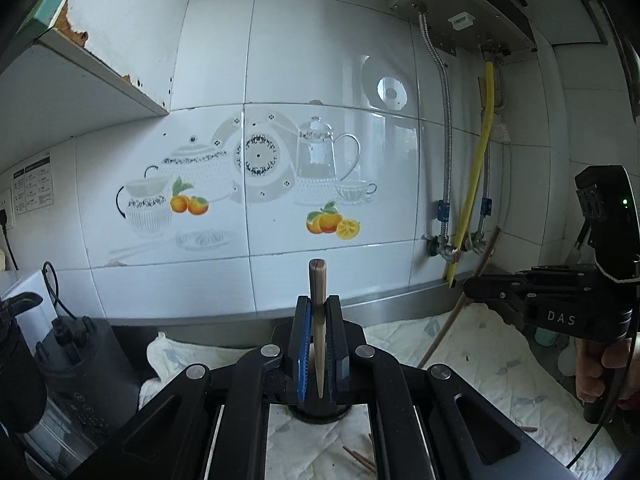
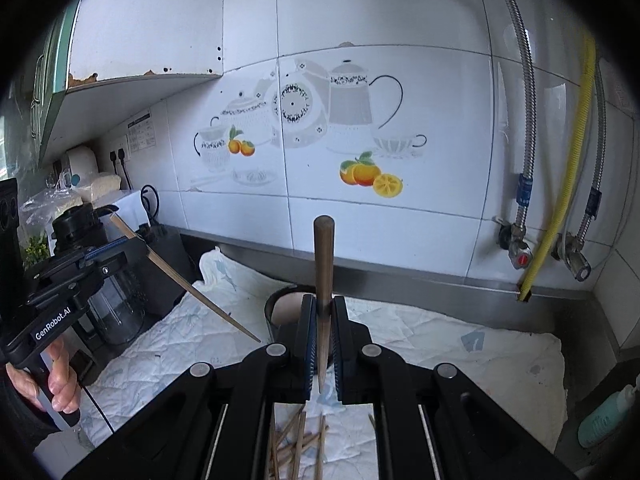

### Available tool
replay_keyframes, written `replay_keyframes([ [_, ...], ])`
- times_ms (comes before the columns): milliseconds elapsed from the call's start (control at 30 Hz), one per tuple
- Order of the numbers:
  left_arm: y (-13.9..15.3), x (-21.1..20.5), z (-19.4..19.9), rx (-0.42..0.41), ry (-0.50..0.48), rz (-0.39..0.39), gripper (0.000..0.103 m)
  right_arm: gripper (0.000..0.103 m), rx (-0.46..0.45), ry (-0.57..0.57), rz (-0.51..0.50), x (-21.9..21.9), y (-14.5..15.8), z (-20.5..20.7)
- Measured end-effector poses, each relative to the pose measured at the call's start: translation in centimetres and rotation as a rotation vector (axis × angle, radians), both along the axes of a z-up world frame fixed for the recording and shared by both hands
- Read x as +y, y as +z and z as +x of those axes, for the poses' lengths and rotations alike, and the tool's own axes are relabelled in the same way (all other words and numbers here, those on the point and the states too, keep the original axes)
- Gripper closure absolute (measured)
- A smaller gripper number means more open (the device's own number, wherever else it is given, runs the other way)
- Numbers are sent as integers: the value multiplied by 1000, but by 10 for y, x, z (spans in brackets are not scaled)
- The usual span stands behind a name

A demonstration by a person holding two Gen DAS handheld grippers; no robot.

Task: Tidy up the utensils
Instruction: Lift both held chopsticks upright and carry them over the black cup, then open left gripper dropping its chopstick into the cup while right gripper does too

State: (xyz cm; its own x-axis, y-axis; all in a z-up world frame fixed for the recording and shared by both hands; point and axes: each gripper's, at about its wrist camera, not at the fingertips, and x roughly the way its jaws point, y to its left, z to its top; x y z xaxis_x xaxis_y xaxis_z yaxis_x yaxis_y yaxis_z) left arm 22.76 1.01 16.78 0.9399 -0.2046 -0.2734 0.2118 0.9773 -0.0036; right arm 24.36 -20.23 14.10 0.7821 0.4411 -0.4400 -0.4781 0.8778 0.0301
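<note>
At the bottom centre of the left wrist view, the left hand-held gripper (image 1: 318, 344) is clamped on a slim brown wooden chopstick (image 1: 317, 312), blunt end up, apparently so its tip can drop into a holder. In the right wrist view's lower centre, the right hand-held gripper (image 2: 323, 340) pinches a second brown wooden chopstick (image 2: 323, 272) the same way. Loose wooden chopsticks (image 2: 298, 448) lie on the white quilted cloth (image 2: 440, 344) covering the surface. Just beyond the fingers stands the dark round cup with pale interior (image 2: 284, 304), likely the destination. Farther back is the white tiled wall (image 2: 360, 20).

Brown chopsticks (image 2: 298, 446), white quilted cloth (image 2: 440, 344) with faint blue motifs, black cup (image 2: 272, 312), yellow hose (image 2: 568, 168).
</note>
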Motion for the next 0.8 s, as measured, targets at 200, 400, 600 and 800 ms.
replay_keyframes([
  [200, 13, 3, 38, -35, 16, -23, 96, 93, -39, 5, 32, 17, 10, 24],
  [400, 2, 6, 76, -1, 29, -41, 96, 93, -33, -3, 44, 31, 5, 54],
  [600, -36, 9, 106, 130, 33, -25, 96, 93, 26, 10, 15, 47, -19, 77],
  [800, -55, 10, 114, 200, 39, -5, 95, 93, 85, 7, -18, 51, -38, 85],
])
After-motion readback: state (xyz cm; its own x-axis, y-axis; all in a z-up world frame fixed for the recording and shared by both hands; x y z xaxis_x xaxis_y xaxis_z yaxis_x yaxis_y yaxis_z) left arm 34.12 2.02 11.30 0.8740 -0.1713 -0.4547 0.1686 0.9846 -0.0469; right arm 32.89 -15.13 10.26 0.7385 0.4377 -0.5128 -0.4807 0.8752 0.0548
